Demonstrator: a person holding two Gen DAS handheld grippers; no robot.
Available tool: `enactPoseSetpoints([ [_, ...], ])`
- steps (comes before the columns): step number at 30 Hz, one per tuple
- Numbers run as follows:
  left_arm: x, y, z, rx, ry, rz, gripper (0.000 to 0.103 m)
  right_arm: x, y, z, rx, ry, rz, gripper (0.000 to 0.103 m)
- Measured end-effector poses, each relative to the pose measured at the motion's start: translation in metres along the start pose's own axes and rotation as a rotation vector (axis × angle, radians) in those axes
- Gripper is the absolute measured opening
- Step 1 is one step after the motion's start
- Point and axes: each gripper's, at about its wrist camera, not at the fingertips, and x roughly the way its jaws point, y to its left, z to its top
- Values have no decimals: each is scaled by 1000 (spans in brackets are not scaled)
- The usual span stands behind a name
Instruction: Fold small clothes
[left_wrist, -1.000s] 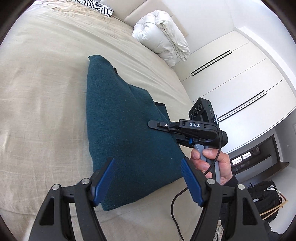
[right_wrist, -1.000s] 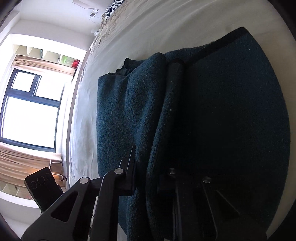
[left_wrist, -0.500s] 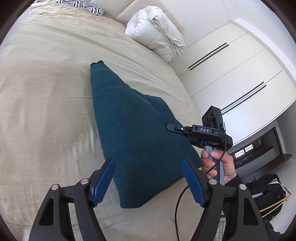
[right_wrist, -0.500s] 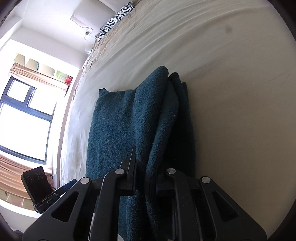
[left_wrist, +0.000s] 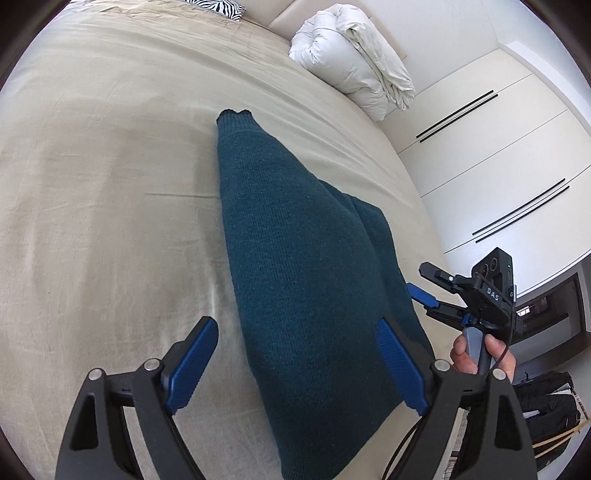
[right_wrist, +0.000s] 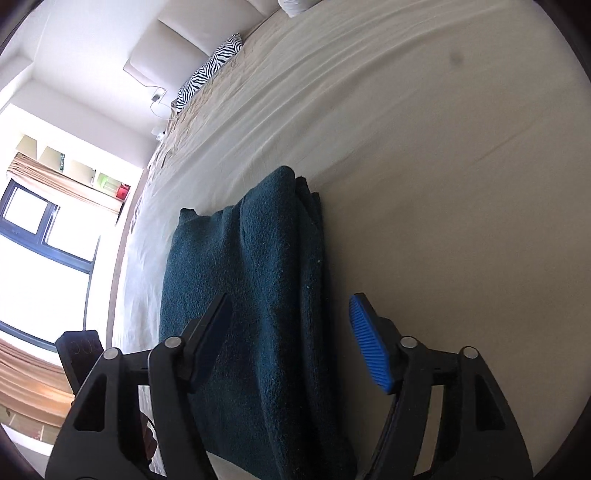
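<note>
A dark teal knitted garment (left_wrist: 295, 266) lies folded on the beige bed (left_wrist: 92, 184), its layered fold edge (right_wrist: 306, 258) running away from the right wrist camera. My left gripper (left_wrist: 295, 365) hovers above the garment's near end, its jaws opening, blue pads clear of the cloth. My right gripper (right_wrist: 291, 332) straddles the folded edge with its jaws opening; the cloth lies between the pads, which do not press on it. In the left wrist view the right gripper (left_wrist: 424, 284) sits at the garment's right side, held by a hand (left_wrist: 476, 350).
A white rolled duvet (left_wrist: 354, 74) and a zebra-print pillow (left_wrist: 218, 5) lie at the head of the bed. White wardrobe doors (left_wrist: 498, 177) stand to the right, a window (right_wrist: 33, 258) to the left. Bare sheet surrounds the garment.
The right gripper, shut on the folded edge before, has opened and let the cloth go. Both grippers have drawn back from the garment, and the left jaws have widened.
</note>
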Motion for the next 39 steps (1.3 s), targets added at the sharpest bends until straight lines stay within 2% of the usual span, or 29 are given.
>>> enactPoseSetpoints([
  [1,5,2,3,-10,9,0,89,-2,0,3,-5,8,19,71],
  [4,19,7,9,-40,38,13,89,10,-2,6,-11,111,13,71],
  [6,31,9,13,-50,71,-5,89,28,-11,5,20,179,16,69],
  [9,40,5,21,-44,83,8,89,36,-18,10,54,158,49,69],
  [10,44,3,24,-45,99,5,82,38,-16,11,50,167,70,54],
  [11,48,2,26,-53,117,14,77,47,-11,12,38,197,82,35],
  [15,59,-5,33,-50,150,76,64,64,12,10,-46,229,-23,34],
  [18,55,-10,34,-33,167,92,47,66,28,7,-68,220,-80,25],
  [20,46,-20,36,2,161,110,41,62,43,2,-120,198,-136,22],
  [22,29,-28,31,24,150,123,40,48,62,-5,-168,170,-179,21],
  [25,-14,-35,17,64,111,134,40,26,98,-25,-236,148,-183,20],
  [31,-123,-24,-22,130,73,120,40,-26,174,-94,-314,104,-41,20],
  [35,-177,-10,-62,179,54,155,40,-29,214,-155,-341,119,20,20],
  [39,-199,18,-101,175,59,168,41,-7,234,-210,-318,155,67,20],
])
